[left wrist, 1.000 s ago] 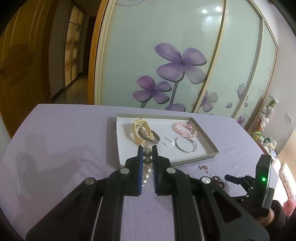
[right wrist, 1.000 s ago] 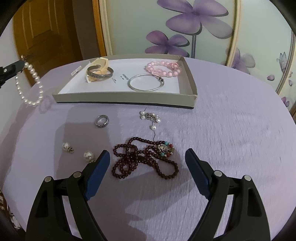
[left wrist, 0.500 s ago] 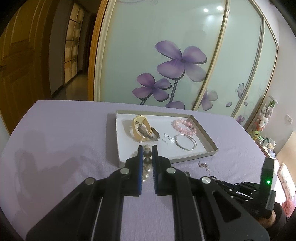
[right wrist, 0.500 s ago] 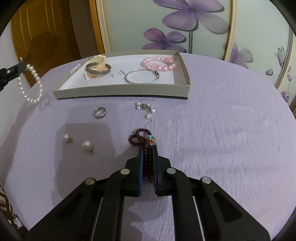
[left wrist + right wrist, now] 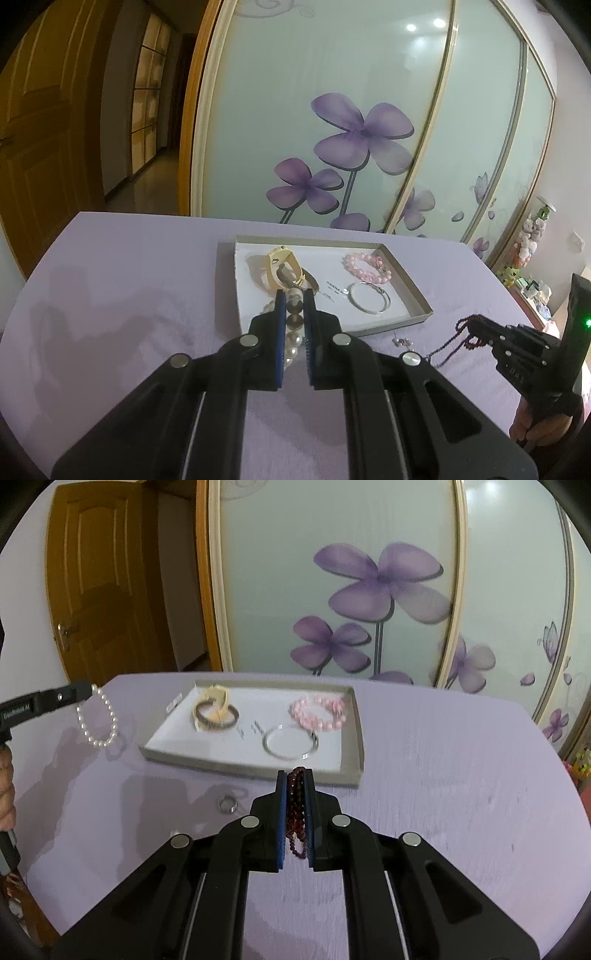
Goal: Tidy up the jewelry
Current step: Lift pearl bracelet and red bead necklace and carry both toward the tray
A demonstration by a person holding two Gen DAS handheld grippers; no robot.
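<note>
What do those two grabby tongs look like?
Both tongs are black plastic with two long, flat fingers lined with blue pads, joined by round silver bolts. The left tongs carry small white lettering on the side. The right tongs have a black block behind them with a green light.

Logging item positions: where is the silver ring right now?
In the right wrist view, the silver ring lies on the purple tablecloth, just before the tray's near wall, left of the right gripper.

White lettering reading roughly "GenRobot.AI" runs along the left tongs [image 5: 84, 689]; small printed tags in the tray [image 5: 352, 738] are too small to read.
</note>
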